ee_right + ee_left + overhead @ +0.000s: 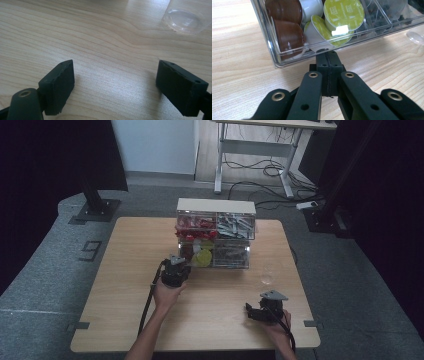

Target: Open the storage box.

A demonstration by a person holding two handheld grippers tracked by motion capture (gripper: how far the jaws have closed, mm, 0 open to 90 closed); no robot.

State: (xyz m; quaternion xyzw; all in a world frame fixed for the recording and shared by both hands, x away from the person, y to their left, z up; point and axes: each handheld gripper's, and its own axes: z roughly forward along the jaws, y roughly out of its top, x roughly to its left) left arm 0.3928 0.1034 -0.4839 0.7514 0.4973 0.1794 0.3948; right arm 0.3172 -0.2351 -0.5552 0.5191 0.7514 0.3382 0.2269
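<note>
Light wooden table (125, 285): left gripper (329, 55) pinched tight on the clear plastic drawer's (270, 47) slippery front lip; right gripper (115, 82) gapes wide.

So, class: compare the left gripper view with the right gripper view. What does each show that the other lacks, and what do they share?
Left gripper view: the left gripper, jaws shut at the lip of a clear drawer holding brown capsules and yellow-green capsules. Right gripper view: the right gripper with jaws wide open and nothing between them. Both: the wooden table and a clear cup.
</note>
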